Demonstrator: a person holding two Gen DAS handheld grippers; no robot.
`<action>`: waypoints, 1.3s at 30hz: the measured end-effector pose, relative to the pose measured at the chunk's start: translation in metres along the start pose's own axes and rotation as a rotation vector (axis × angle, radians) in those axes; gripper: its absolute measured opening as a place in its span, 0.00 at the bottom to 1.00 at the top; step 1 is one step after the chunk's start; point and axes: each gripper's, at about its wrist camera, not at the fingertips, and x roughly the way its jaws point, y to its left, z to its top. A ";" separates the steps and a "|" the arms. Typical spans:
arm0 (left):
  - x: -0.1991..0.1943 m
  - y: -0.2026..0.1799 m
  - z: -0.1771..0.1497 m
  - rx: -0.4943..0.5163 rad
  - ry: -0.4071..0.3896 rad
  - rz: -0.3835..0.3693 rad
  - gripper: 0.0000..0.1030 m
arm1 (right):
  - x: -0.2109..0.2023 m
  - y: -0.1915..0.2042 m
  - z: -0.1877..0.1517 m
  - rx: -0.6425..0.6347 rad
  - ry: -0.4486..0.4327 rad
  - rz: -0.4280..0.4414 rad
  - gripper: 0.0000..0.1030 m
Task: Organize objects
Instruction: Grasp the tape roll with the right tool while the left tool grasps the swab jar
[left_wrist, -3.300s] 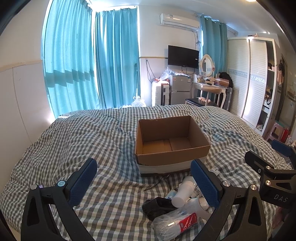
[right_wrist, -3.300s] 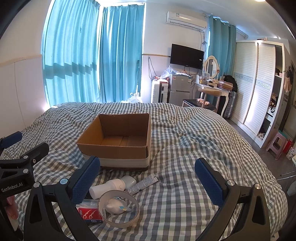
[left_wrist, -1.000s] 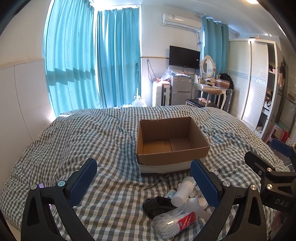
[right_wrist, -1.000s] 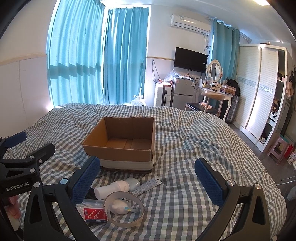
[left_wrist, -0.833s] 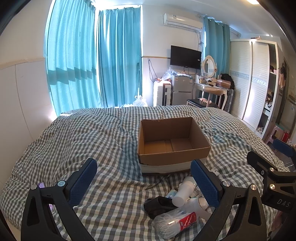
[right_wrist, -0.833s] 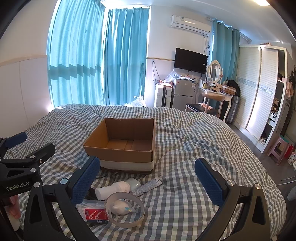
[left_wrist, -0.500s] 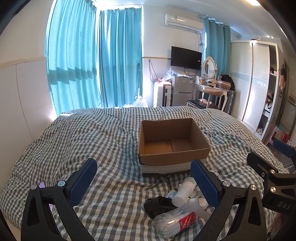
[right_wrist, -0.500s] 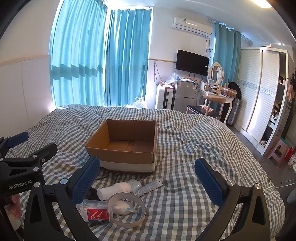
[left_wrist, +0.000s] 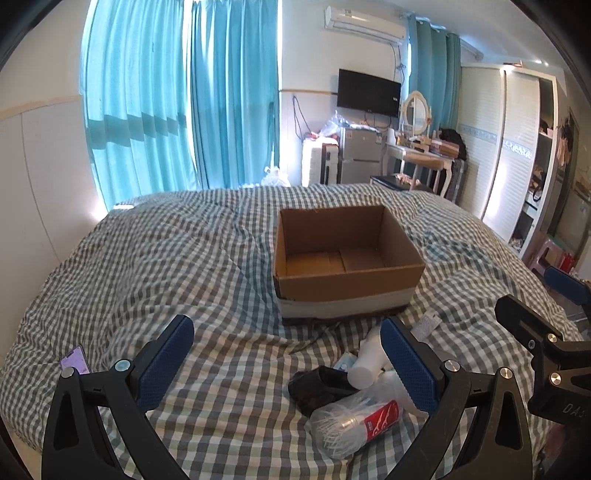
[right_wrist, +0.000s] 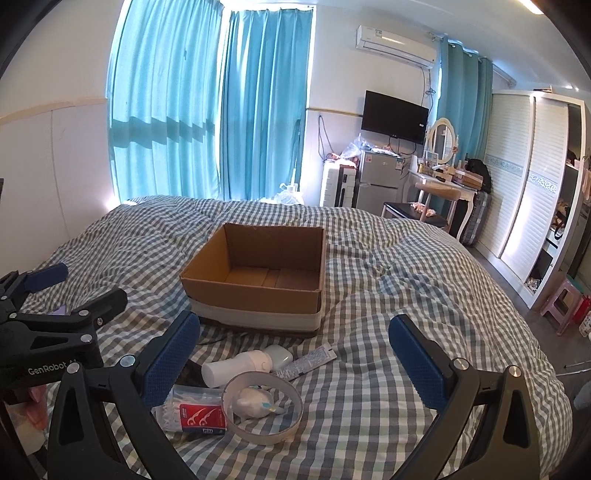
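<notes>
On checked bed (right_wrist: 388, 280), empty brown cardboard box (right_wrist: 258, 277) waits; left tongs (left_wrist: 288, 365), right tongs (right_wrist: 295, 354) both spread, empty. Risk: soft quilt lets white plastic bottle (right_wrist: 236, 367) roll from pinch.

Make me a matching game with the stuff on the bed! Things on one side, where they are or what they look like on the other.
Things:
1. box
2. white bottle
3. floss pack
4. phone

Descriptions:
A. lying on its side in the pile
B. purple, alone at the bed's left edge
C. open and empty
D. clear with a red label

Pairs: 1-C, 2-A, 3-D, 4-B
</notes>
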 end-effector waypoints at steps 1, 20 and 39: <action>0.003 0.000 -0.001 0.004 0.014 -0.004 1.00 | 0.003 0.000 -0.002 0.000 0.010 0.004 1.00; 0.069 0.008 -0.043 0.006 0.242 0.009 1.00 | 0.075 0.014 -0.061 -0.051 0.259 0.056 0.97; 0.080 -0.030 -0.070 0.107 0.337 -0.101 1.00 | 0.082 -0.009 -0.070 0.018 0.291 0.062 0.79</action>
